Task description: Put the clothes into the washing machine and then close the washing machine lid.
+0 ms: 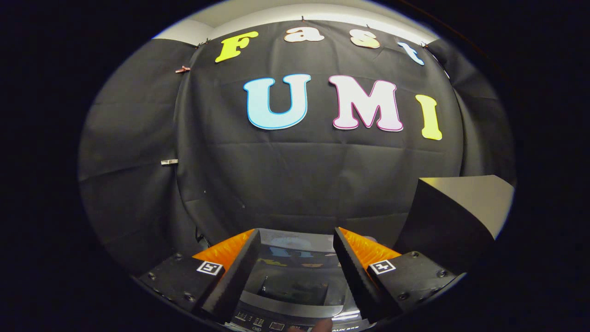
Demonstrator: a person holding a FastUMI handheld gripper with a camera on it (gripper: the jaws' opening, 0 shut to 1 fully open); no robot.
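Hand-held gripper (295,258): released, holding nothing | washing machine (295,286): below its fingers, glossy lid apparently closed | dark box (454,216): right of machine

Creased black cloth wall (299,184) hung behind, pale ceiling strip (295,11) above; dark box with grey top (465,193) at right.

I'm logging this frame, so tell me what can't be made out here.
- Washer, gripper view: the open gripper covers its sides.
- Lid: glossy and reflective, so what is inside cannot be told.
- Control panel: cut off, too small.
- Grey box: partly cut off.
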